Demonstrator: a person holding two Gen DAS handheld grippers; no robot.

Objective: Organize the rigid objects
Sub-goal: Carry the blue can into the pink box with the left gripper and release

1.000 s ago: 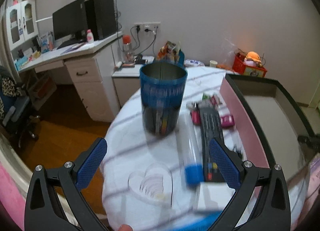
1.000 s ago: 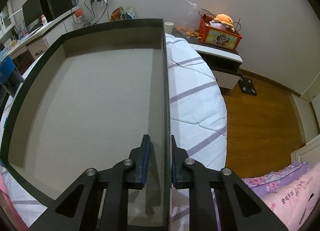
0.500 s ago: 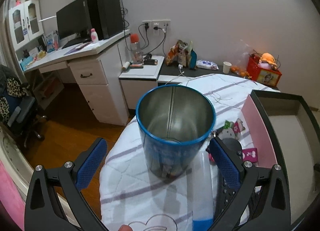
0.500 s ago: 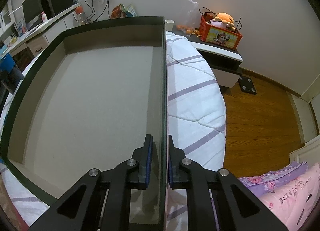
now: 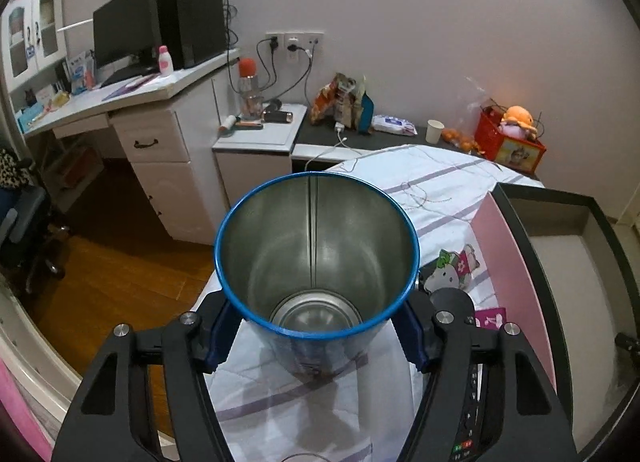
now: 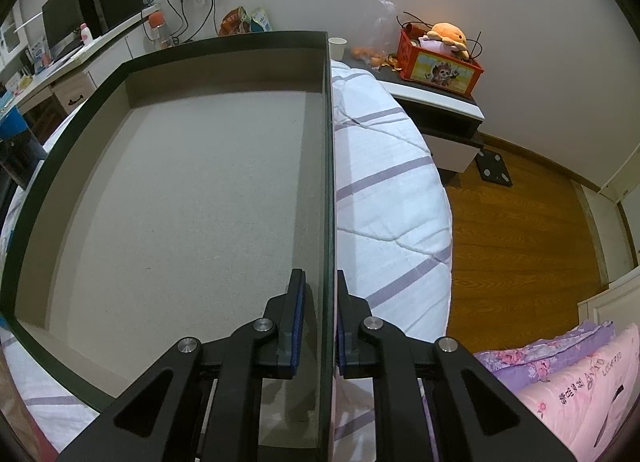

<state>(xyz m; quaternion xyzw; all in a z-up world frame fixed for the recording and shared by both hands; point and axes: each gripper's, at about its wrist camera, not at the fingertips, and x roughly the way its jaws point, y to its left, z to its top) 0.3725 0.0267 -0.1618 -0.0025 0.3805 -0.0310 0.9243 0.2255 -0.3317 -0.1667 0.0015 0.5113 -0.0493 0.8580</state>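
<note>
Both tongs grip: left tongs (image 5: 316,336) tin (image 5: 316,254) (closing), right tongs (image 6: 320,322) box wall (image 6: 326,182).

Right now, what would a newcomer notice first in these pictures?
First, the empty blue tin can, upright on the bed between the left tool's blue pads, which have just been closing. Then the big dark-rimmed box, its right wall clamped by the right tool.
</note>
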